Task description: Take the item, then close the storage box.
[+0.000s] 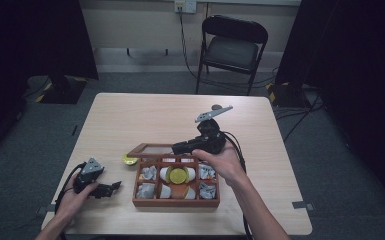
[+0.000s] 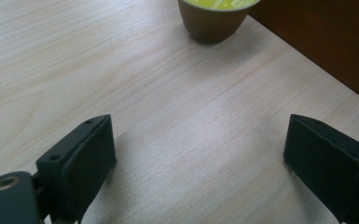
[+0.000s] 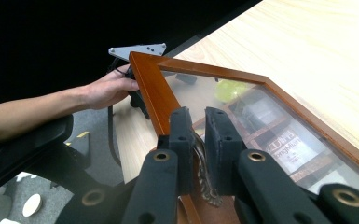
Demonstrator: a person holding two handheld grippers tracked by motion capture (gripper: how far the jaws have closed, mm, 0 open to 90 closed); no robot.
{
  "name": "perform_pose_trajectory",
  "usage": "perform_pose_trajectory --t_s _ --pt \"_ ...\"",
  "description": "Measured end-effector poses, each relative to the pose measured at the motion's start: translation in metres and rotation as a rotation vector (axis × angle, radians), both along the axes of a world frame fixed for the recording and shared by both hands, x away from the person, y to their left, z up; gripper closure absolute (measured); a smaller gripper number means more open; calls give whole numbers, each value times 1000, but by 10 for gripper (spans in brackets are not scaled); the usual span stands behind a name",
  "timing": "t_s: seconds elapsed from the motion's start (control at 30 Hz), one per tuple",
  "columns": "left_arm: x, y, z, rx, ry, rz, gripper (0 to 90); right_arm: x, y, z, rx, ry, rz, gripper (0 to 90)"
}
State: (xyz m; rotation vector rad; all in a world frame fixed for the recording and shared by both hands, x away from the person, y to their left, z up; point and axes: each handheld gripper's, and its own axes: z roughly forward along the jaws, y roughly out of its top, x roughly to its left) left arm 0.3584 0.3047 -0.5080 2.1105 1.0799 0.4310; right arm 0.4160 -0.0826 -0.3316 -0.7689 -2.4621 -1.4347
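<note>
Two grippers were at work when I looked in. My right gripper (image 3: 199, 140) had its jaws clenched on the front edge of the box lid (image 3: 154, 93), pinching a small ornate metal clasp (image 3: 205, 182) there, and held that glass-paned lid raised over the wooden box (image 1: 176, 202). From the high view the right gripper (image 1: 182, 147) sat just above the box's back edge, the lid (image 1: 150, 149) tilted up beside it. Inside the box I saw compartments with pale wrapped packets and a yellow-topped capsule (image 1: 178, 175) near the middle.

My left gripper (image 2: 200, 154) was released, its jaws standing wide apart with bare table (image 2: 98, 56) between them. Ahead of them stood a brown capsule with a yellow top (image 2: 214, 18), apart from the jaws and just beside the dark wooden side of the box (image 2: 326, 42). In the high view this capsule (image 1: 129, 159) rested on the table at the box's left rear corner, with the left gripper (image 1: 105, 189) near the table's front left.
</note>
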Motion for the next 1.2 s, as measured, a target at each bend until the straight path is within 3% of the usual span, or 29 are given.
perform_pose_trajectory --t_s 0.4,0.67,1.2 --pt "2 -2 -1 14 13 -34 5 -8 1 -3 -18 -24 -4 815" --pt "2 -2 -1 14 13 -34 4 -11 2 -3 -27 -52 -1 815" --pt "6 -1 -1 12 15 -43 0 -21 5 -9 -69 -54 7 814"
